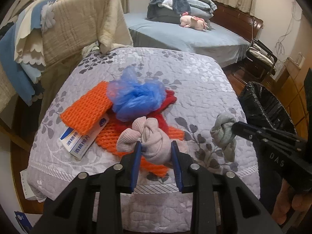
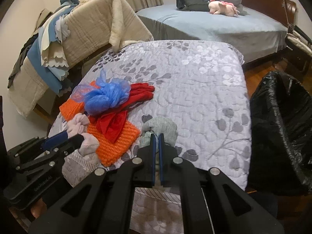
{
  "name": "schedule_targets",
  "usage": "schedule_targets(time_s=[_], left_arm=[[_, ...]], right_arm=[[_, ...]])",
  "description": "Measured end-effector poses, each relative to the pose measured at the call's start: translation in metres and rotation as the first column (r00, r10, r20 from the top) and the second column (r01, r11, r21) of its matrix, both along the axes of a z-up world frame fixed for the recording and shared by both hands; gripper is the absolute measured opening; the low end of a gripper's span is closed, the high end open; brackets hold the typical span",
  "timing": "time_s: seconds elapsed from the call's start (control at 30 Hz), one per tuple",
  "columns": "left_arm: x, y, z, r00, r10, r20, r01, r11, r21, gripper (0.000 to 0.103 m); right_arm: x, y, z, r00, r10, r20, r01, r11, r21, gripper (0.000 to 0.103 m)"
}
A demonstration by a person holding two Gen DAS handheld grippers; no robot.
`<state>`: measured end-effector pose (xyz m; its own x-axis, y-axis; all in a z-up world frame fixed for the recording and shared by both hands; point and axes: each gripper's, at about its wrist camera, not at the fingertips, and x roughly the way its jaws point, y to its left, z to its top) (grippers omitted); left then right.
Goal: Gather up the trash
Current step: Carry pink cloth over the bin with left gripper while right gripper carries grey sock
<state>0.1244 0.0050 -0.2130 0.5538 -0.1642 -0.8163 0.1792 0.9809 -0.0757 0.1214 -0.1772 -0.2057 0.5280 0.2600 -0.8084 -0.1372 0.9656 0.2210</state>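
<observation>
Bedroom clutter frames the scene: a blue-sheeted bed (image 1: 187, 37) with a pink plush toy (image 1: 192, 21) lies beyond a quilt-covered surface (image 2: 204, 89) printed with grey leaves. On that surface sits a small heap: orange foam netting (image 1: 87, 105), a crumpled blue plastic bag (image 1: 134, 97), red gloves (image 2: 140, 92) and a small printed box (image 1: 81, 140). The left claw (image 1: 157, 152) has its blue pads pressed on either side of a knotted pinkish sock bundle (image 1: 152, 138) at the near edge of the heap, so it is gripping that bundle. The right claw (image 2: 157, 138) has its jaws nearly together, pinching a fold of a grey-green sock bundle (image 2: 161, 126) that lies apart from the heap, on bare quilt nearer the right side. A bin lined with a black bag (image 2: 280, 128) stands off the right edge of the surface, its mouth tilted toward the quilt. What the next move probably turns on is that the bin lies to the right of both claws, with the right claw clearly the nearer; the left would have to cross over the right claw's side to reach it. Whether these bundles count as trash cannot be told.
</observation>
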Motion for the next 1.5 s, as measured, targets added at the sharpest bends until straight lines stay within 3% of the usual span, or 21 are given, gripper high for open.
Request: schedule_targets(time_s=[0.93, 1.5], left_arm=[[0.002, -0.135, 0.014, 0.989, -0.149, 0.011, 0.149, 0.989, 0.000, 0.030], [0.026, -0.253, 0.037, 0.956, -0.286, 0.060, 0.287, 0.958, -0.021, 0.030]], right_arm=[[-0.023, -0.119, 0.013, 0.990, -0.139, 0.020, 0.140, 0.989, -0.052, 0.002], [-0.015, -0.251, 0.028, 0.951, -0.301, 0.067, 0.308, 0.943, -0.130, 0.002]])
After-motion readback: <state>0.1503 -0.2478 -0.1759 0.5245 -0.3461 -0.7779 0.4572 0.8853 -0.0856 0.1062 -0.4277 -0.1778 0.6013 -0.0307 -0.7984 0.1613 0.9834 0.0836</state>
